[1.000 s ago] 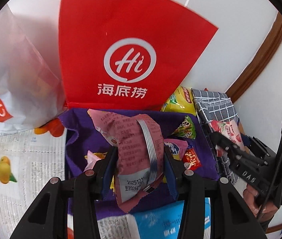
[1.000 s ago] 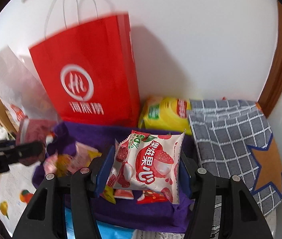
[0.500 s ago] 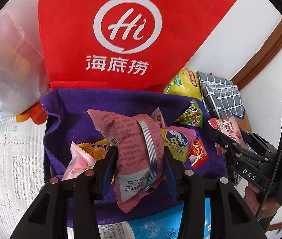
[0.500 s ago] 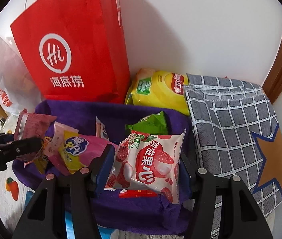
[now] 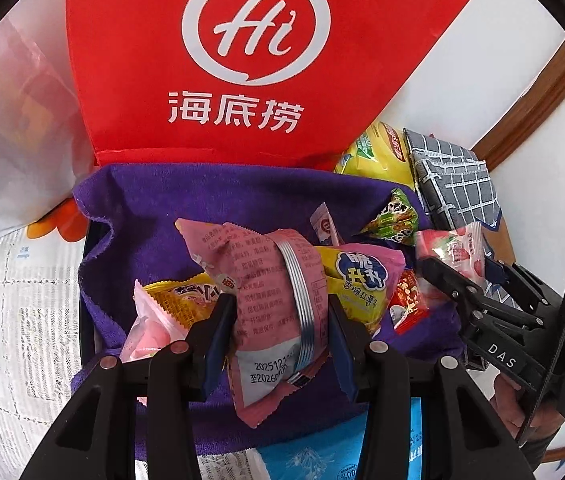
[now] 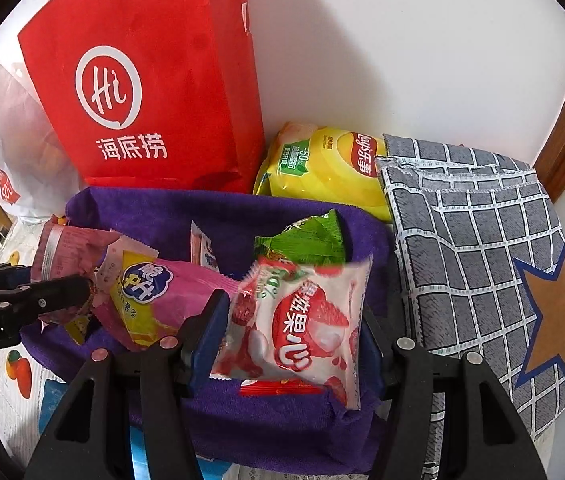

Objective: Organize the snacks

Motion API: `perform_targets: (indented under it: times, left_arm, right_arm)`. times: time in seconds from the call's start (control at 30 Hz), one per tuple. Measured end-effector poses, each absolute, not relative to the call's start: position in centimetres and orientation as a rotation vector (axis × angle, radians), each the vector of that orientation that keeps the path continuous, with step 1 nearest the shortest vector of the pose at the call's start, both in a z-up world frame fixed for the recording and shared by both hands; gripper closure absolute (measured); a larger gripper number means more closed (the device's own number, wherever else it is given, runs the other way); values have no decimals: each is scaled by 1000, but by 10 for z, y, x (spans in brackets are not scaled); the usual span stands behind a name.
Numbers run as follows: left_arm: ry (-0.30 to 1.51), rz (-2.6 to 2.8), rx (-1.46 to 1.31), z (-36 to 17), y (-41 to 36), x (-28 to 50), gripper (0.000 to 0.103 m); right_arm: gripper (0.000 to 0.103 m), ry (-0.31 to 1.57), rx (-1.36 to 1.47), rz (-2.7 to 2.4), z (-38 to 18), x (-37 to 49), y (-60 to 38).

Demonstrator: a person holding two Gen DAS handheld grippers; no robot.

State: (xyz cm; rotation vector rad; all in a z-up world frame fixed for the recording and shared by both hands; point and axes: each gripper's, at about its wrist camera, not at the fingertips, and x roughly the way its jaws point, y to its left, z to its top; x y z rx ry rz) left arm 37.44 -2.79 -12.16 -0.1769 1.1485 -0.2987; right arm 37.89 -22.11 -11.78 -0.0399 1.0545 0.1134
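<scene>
Snacks sit in a purple cloth-lined basket (image 5: 154,216) filling the middle of the left wrist view, in front of a tall red paper bag (image 5: 242,60) with a white logo. At lower centre the left tool (image 5: 278,328) is clenched on a pink foil snack packet (image 5: 258,280), pinching its lower half so the packet stands upright over the basket, likely ready to be dropped in. A yellow-and-pink sweet-potato chip packet (image 5: 358,276) lies just right of it.

In the right wrist view the right tool (image 6: 290,332) grips a white-and-red strawberry jelly packet (image 6: 302,320) by its sides at lower centre, above the basket's near edge. A yellow crisp bag (image 6: 330,168) and a grey checked cloth (image 6: 474,240) sit outside the basket, upper centre and right.
</scene>
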Motion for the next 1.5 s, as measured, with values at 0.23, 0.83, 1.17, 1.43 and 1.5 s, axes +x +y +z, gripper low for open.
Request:
perform_targets:
  times: [0.23,0.83,1.17,1.43,1.5]
  left_arm:
    - [1145,-299,-182,-120,-28,375,60]
    - [1057,-287,-182,-75,-20,354,33]
    - [1019,-268,-159,-46,-25,296,33]
    - [1006,-230,-155,-28,-18,237,33]
    - [997,-221,-145,-24,-18,221,32]
  right_arm:
    - [44,1039,-53,116,-114,377,-220]
    - [36,933,-24,82,-62,347,-217]
    - [35,925,-8,82,-30,288,-218]
    - [35,895,22,81,-7,229,-219]
    - [35,887,28,78,-3,215,-220]
